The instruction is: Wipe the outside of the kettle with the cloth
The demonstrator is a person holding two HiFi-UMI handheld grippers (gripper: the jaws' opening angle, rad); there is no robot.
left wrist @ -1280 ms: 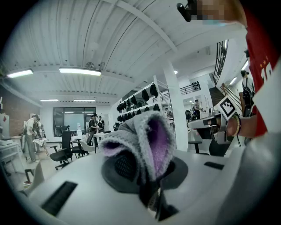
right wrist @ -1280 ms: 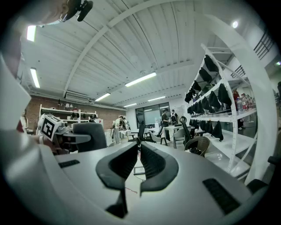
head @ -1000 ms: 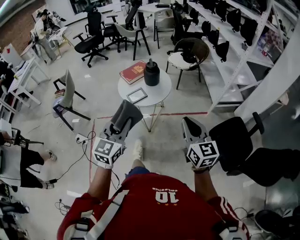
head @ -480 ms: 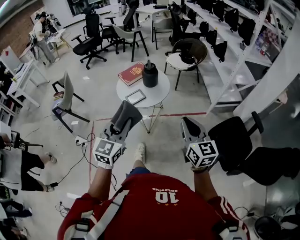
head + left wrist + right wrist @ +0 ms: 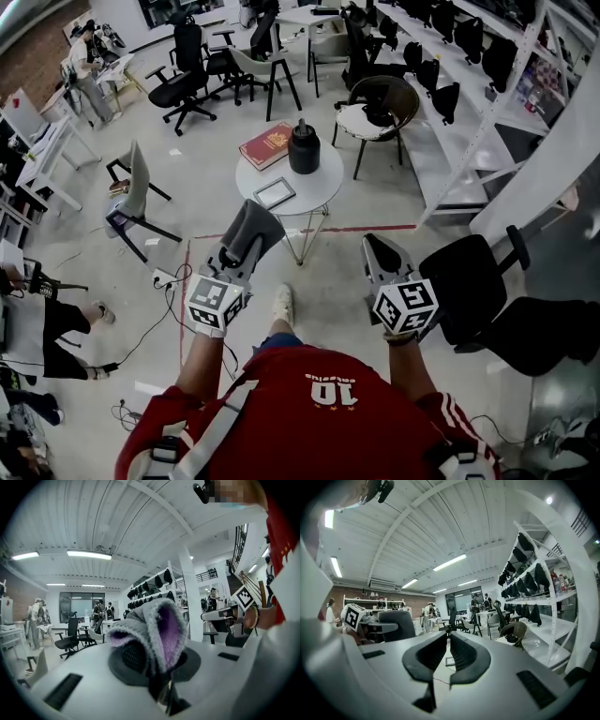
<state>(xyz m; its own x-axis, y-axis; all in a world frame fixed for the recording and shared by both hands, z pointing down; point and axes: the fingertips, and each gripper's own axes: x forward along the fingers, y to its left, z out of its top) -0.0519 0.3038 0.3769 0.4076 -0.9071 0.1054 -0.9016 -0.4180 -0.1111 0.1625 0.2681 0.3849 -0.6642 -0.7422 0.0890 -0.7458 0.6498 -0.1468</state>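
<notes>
Left tongs (image 5: 161, 681) gripping cloth (image 5: 150, 630), kettle (image 5: 303, 145) distant

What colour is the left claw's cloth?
The cloth is grey, purple inside; best in left gripper view.

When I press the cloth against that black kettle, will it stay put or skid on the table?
It will probably skid: the kettle stands free on a smooth white round table. It looks squat and wide, so tipping seems unlikely. The right gripper is empty, so steadying the kettle with it may help.
</notes>
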